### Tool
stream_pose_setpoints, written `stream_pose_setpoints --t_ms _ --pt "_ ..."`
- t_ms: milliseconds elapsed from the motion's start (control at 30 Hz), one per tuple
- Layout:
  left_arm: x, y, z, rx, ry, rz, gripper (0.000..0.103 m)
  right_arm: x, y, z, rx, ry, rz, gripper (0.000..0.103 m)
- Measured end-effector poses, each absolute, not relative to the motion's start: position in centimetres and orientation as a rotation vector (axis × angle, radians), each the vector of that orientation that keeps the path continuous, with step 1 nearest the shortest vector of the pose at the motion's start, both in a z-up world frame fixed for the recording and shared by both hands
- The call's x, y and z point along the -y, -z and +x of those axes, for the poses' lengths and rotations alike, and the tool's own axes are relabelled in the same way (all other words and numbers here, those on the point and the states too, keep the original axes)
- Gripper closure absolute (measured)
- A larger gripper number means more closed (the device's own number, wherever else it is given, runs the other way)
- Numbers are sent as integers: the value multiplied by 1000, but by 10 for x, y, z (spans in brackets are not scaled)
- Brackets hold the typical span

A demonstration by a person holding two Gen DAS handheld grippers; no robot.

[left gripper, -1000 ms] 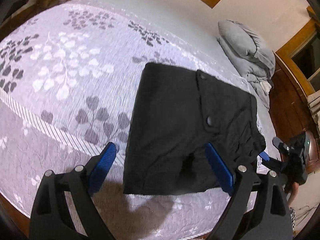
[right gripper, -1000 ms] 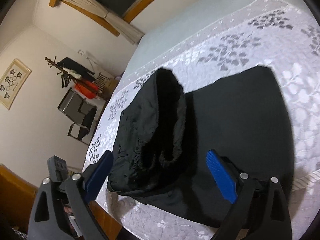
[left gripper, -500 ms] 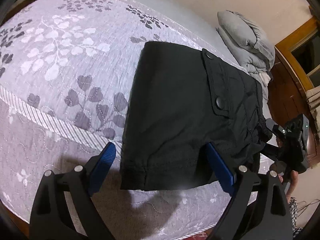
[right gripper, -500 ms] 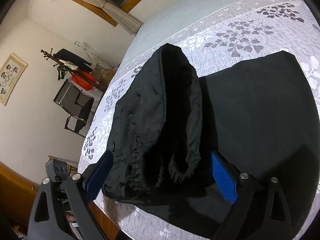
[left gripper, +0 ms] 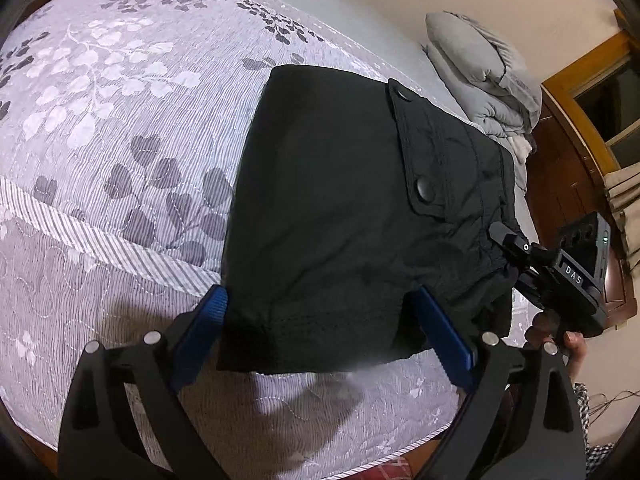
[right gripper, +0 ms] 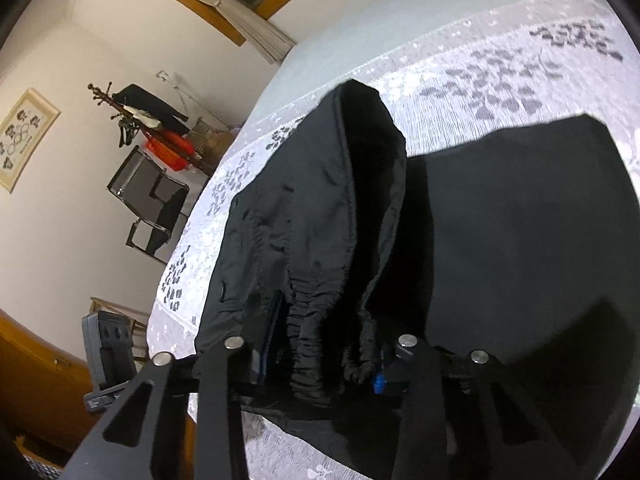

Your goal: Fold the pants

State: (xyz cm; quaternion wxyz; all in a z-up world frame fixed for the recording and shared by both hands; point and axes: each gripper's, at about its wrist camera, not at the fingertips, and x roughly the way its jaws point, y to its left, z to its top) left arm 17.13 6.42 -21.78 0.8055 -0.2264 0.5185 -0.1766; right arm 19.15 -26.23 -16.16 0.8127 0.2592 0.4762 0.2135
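Note:
Black pants (left gripper: 340, 208) lie folded on a bed with a grey leaf-pattern cover (left gripper: 120, 120). A pocket flap with snap buttons faces up. My left gripper (left gripper: 324, 336) is open, its blue fingers on either side of the near hem end. In the right wrist view my right gripper (right gripper: 320, 364) is shut on the gathered waistband (right gripper: 316, 340) of the pants (right gripper: 500, 240), and the cloth bunches between its fingers. The right gripper also shows at the right edge of the left wrist view (left gripper: 560, 276).
A grey duvet (left gripper: 484, 80) is piled at the head of the bed. A chair (right gripper: 154, 204), a coat stand (right gripper: 136, 116) and a red basket (right gripper: 168, 152) stand by the wall. Wooden floor and a window frame (left gripper: 584, 80) lie past the bed.
Both grippers have moved in on the pants. My right gripper has closed on the waistband. My left gripper now straddles the hem end and stays open.

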Motion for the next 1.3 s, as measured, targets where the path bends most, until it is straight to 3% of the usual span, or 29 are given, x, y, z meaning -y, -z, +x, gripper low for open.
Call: stream_pose_setpoints --t_ms 367,767,1300 --pt "-58 214 171 -1108 368 -466 9 258 143 188 -992 -450 510 69" --pt "-44 188 171 -1071 411 -451 9 271 86 174 -900 -489 468 73" --pt "8 154 179 -1007 490 -333 9 333 53 157 -819 -427 482 73"
